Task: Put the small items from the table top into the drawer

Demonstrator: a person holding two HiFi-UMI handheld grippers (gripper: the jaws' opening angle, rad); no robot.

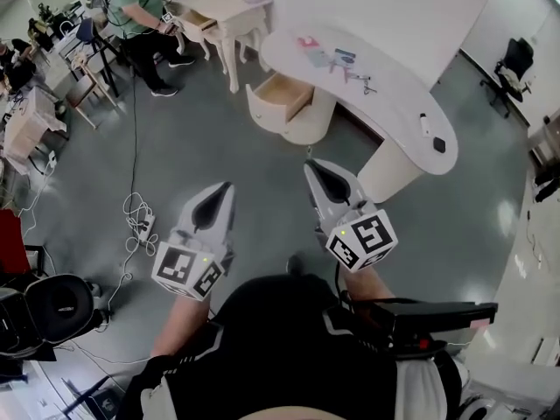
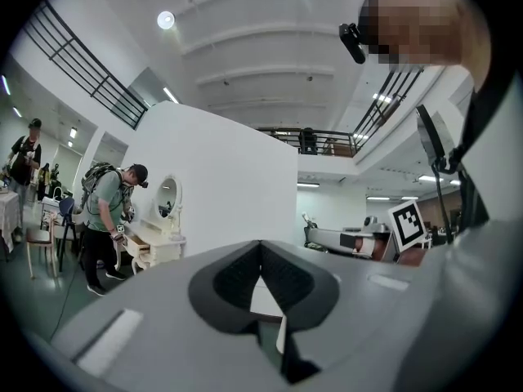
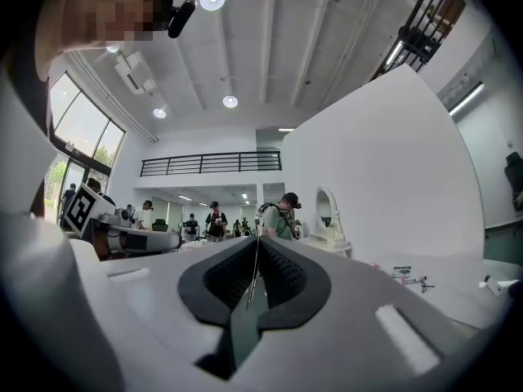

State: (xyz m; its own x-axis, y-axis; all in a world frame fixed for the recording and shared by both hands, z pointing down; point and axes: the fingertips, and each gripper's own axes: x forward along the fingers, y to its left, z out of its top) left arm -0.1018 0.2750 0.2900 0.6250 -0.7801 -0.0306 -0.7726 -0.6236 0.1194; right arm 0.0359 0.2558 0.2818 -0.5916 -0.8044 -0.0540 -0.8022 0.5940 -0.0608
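Observation:
A white curved table (image 1: pixel 398 112) stands ahead in the head view. On it lie several small items: a pink one (image 1: pixel 306 42), blue-grey ones (image 1: pixel 341 57), a metal one (image 1: pixel 363 82), a white one (image 1: pixel 424 125) and a black one (image 1: pixel 439 144). Its drawer (image 1: pixel 282 95) is pulled open on the left. My left gripper (image 1: pixel 224 188) and right gripper (image 1: pixel 312 165) are held close to my body, well short of the table. Both are shut and hold nothing. From the right gripper (image 3: pixel 257 250) view, some of the items (image 3: pixel 413 278) show at the right. The left gripper (image 2: pixel 260 244) view faces away from them.
Another person (image 1: pixel 131 7) stands at a second cream vanity (image 1: pixel 223 16) far left, also in the left gripper view (image 2: pixel 106 211). A cable (image 1: pixel 136 213) lies on the grey floor. A black chair (image 1: pixel 52 309) is at my left, an office chair (image 1: pixel 516 59) far right.

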